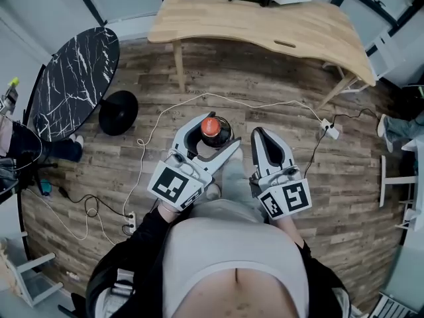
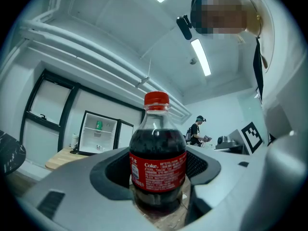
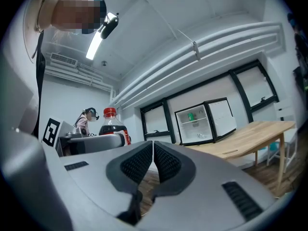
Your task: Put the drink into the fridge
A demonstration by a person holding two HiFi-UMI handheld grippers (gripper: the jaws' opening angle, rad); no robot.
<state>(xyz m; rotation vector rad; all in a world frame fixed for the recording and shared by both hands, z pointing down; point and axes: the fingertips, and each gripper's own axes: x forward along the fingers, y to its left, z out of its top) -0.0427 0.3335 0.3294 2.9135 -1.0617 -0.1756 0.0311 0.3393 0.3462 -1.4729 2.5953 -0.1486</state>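
Across the room, fridge [image 2: 98, 134] is standing open; left tool [image 1: 215, 141] is clamping bottle [image 2: 158, 162]; right tool [image 3: 153, 153] is sitting closed, empty. Slack grip risks dropping bottle.

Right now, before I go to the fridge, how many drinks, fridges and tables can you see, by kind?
cola bottle: 1
green can, inside the fridge: 1
mini fridge, door open: 1
wooden table: 1
black marble table: 1
Total: 5
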